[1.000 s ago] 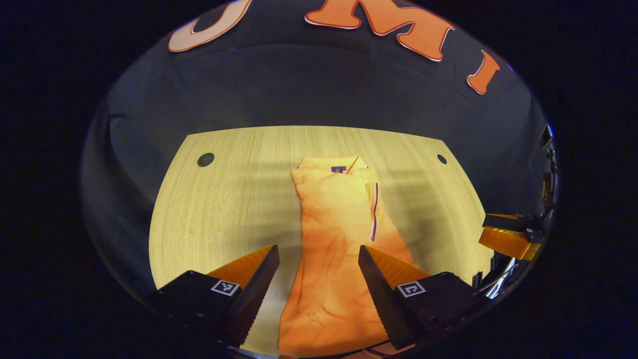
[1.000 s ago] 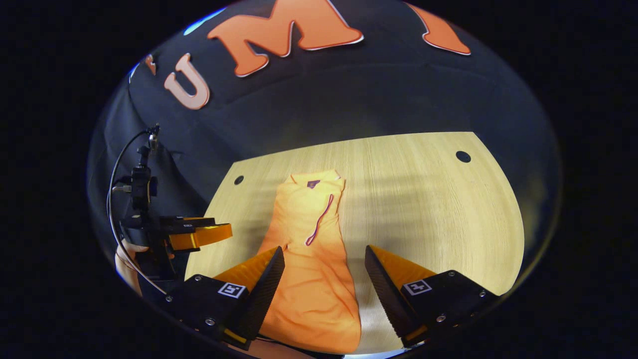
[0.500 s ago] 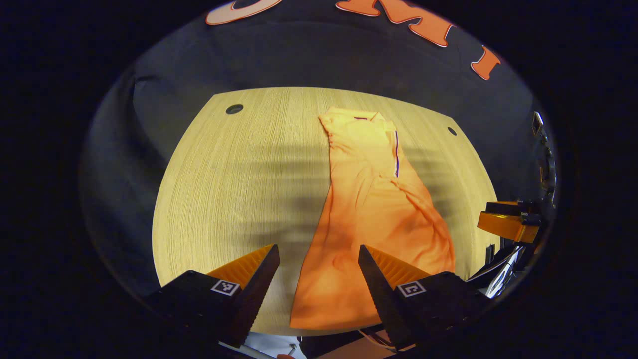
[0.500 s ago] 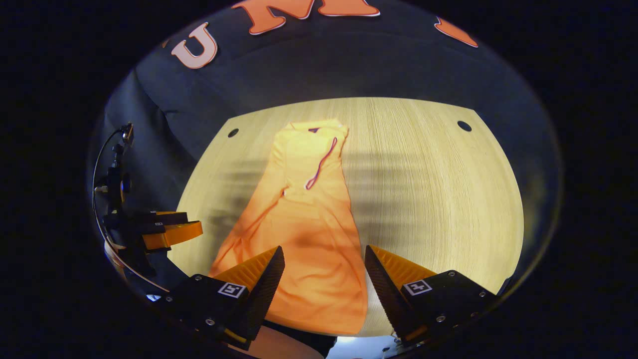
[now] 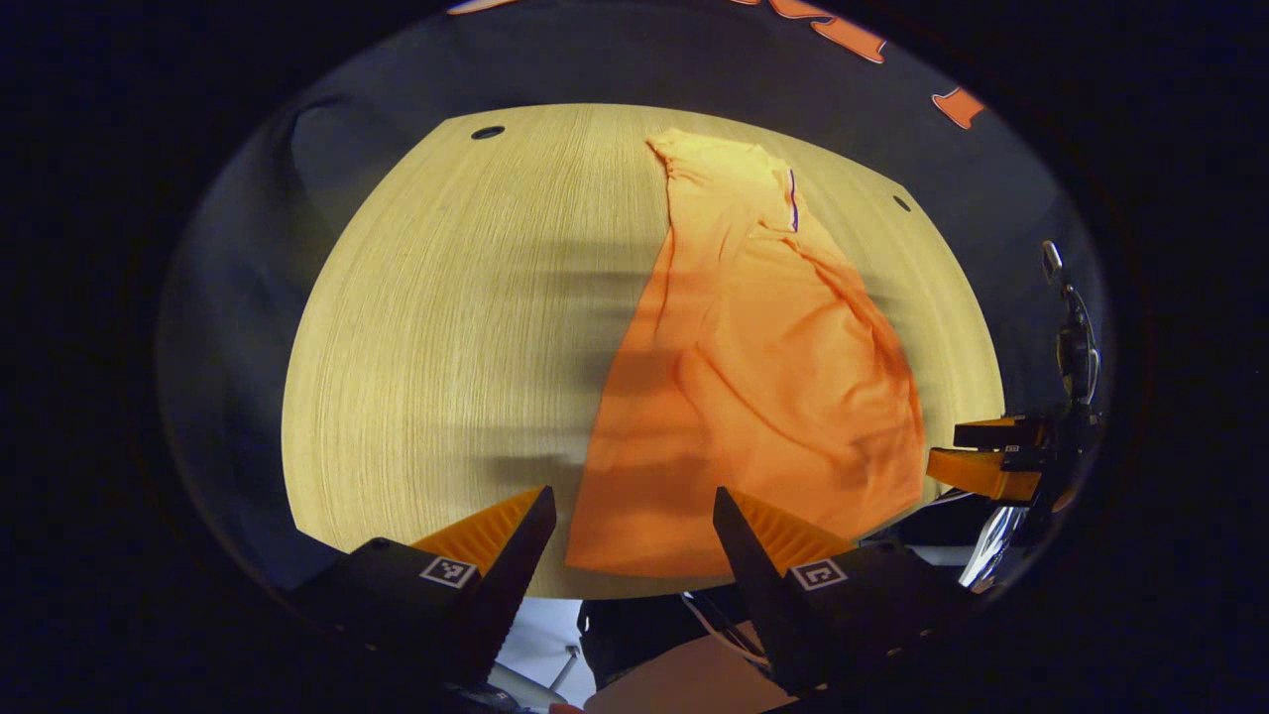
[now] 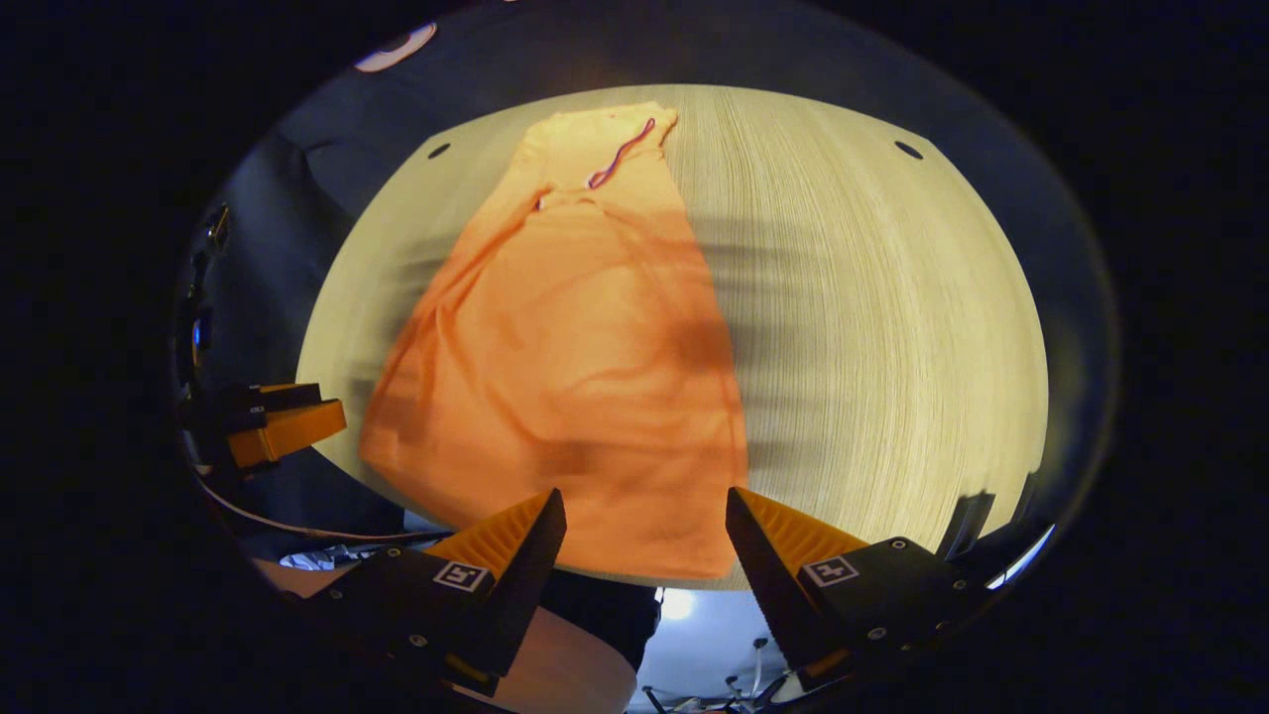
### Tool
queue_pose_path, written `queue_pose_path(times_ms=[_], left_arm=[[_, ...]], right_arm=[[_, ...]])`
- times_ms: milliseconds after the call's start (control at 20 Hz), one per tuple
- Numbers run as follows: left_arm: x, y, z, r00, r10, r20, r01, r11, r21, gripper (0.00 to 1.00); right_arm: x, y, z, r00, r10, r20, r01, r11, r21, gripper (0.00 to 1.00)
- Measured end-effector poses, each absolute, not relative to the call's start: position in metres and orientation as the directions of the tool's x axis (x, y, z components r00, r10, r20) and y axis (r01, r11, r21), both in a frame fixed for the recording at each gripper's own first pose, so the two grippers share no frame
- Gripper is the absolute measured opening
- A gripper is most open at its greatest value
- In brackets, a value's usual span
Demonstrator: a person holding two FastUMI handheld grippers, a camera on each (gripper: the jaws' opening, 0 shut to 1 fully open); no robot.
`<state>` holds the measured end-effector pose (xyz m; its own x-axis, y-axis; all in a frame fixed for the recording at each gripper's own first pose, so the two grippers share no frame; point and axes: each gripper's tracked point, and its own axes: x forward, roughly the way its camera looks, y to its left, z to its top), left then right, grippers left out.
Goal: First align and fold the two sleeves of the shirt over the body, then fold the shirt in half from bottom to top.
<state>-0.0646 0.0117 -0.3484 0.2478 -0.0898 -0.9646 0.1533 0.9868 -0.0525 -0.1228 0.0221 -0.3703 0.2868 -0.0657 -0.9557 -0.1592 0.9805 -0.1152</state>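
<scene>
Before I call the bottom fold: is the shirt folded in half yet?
No. The shirt lies full length on the table, collar far, hem near.

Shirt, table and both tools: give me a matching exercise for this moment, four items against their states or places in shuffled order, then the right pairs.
Items:
1. shirt
2. left tool
3. right tool
4. table

States or places:
A. open, above the near left corner of the hem
B. light wood, with small round holes near the far corners
C. lying lengthwise, collar at the far end, sleeves folded in
D. open, above the near right corner of the hem

Pairs: 1-C, 2-A, 3-D, 4-B
</scene>
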Motion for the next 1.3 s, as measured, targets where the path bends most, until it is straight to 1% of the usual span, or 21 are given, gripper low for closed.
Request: queue_pose_path(times_ms=[250,350,650,750,900,1100,1200,1250,1300], left_arm=[[-0.068,-0.005,-0.368,0.193,-0.056,-0.98,0.143,0.989,-0.029,0.99],[-0.08,0.003,-0.379,0.171,-0.045,-0.984,0.148,0.989,-0.019,0.99],[-0.096,0.003,-0.399,0.126,0.007,-0.992,0.139,0.99,0.024,0.99],[-0.1,0.004,-0.404,0.105,0.027,-0.994,0.143,0.989,0.042,0.99],[-0.099,0.005,-0.408,0.113,0.067,-0.991,0.18,0.98,0.087,0.97],[-0.097,0.005,-0.409,0.129,0.065,-0.989,0.172,0.981,0.087,0.98],[-0.099,0.003,-0.409,0.134,0.065,-0.989,0.166,0.982,0.087,0.98],[-0.098,0.003,-0.409,0.13,0.066,-0.989,0.164,0.983,0.088,0.98],[-0.098,0.002,-0.412,0.122,0.064,-0.99,0.156,0.984,0.083,0.96]], right_arm=[[-0.148,0.001,-0.4,0.211,-0.153,-0.965,-0.134,0.974,-0.183,0.99],[-0.148,-0.007,-0.408,0.202,-0.188,-0.961,-0.127,0.968,-0.216,0.99],[-0.152,-0.009,-0.426,0.166,-0.205,-0.965,-0.122,0.966,-0.226,0.99],[-0.15,-0.007,-0.428,0.168,-0.203,-0.965,-0.115,0.968,-0.224,1.0],[-0.15,-0.006,-0.427,0.182,-0.201,-0.963,-0.113,0.968,-0.223,0.99],[-0.15,-0.006,-0.428,0.169,-0.203,-0.965,-0.118,0.967,-0.224,0.99],[-0.153,-0.004,-0.428,0.15,-0.202,-0.968,-0.114,0.969,-0.22,0.97],[-0.151,-0.004,-0.429,0.154,-0.201,-0.967,-0.134,0.966,-0.222,0.89],[-0.151,-0.002,-0.429,0.164,-0.198,-0.966,-0.162,0.961,-0.224,0.82]])
